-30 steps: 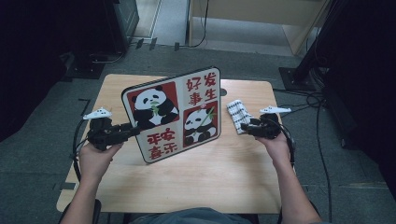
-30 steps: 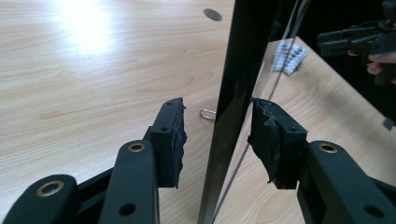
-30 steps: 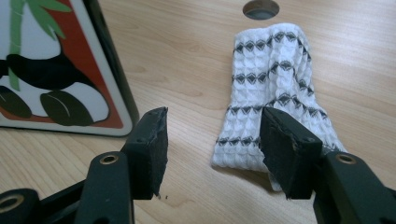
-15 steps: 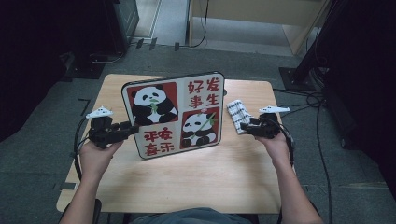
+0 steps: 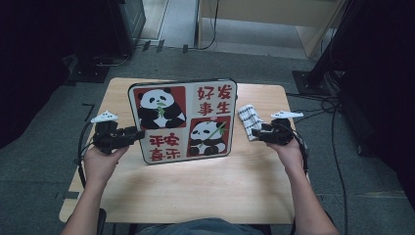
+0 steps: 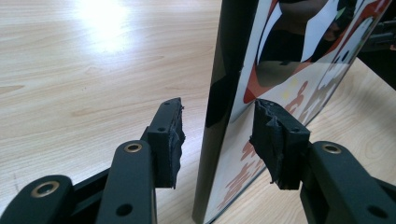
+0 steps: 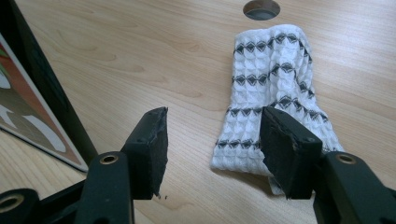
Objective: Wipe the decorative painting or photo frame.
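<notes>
The left tongs stand apart, straddling the glossy panda-printed board's left edge; the right tongs, parted, face the white diamond-patterned cloth.

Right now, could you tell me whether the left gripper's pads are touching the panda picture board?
Apart. The left gripper view shows the left gripper straddling the panda picture board's edge, with a gap visible at each pad.

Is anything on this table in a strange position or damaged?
Yes. The panda board stands upright on its lower edge on the table, and the left gripper is open around its edge without pressing it, so it may tip. The pads look frayed. The cloth lies crumpled.
</notes>
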`<state>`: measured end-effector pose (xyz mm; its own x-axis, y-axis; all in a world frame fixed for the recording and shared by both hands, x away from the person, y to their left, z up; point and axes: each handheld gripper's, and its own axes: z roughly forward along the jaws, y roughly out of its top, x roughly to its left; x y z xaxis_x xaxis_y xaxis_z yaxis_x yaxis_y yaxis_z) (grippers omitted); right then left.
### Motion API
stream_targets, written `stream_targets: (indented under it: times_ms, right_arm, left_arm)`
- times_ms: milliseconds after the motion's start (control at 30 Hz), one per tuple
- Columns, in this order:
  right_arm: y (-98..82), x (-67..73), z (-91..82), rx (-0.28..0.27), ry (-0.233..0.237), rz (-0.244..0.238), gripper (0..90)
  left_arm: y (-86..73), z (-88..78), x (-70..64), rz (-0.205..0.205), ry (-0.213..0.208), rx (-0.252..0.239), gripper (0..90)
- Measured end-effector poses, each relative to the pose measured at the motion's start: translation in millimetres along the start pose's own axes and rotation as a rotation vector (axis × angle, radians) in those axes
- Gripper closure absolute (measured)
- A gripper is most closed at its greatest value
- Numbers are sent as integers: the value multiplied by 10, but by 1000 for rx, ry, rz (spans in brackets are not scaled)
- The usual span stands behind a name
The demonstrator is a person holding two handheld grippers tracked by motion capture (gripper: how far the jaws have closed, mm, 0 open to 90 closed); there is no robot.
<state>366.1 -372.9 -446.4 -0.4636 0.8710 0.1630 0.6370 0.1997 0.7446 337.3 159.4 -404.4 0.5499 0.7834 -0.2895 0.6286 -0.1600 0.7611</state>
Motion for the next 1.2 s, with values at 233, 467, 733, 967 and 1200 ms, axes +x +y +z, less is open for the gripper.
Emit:
stream_targets:
  times_ms: [233, 467, 733, 967, 1200]
  right_arm:
    - [1, 0, 3, 1, 1, -3, 435]
    - [0, -3, 2, 1, -1, 1, 435]
    - [1, -15, -4, -2, -1, -1, 435]
    - [11, -12, 11, 0, -1, -6, 434]
    - [22, -12, 29, -1, -3, -12, 429]
  left_arm:
    - [2, 25, 24, 2, 13, 7, 519]
    - [-1, 1, 47, -10, 11, 0, 509]
    - [-19, -38, 62, -25, 16, -1, 457]
    - [-52, -103, 86, -21, 26, -3, 435]
    - [-102, -193, 117, -34, 49, -6, 424]
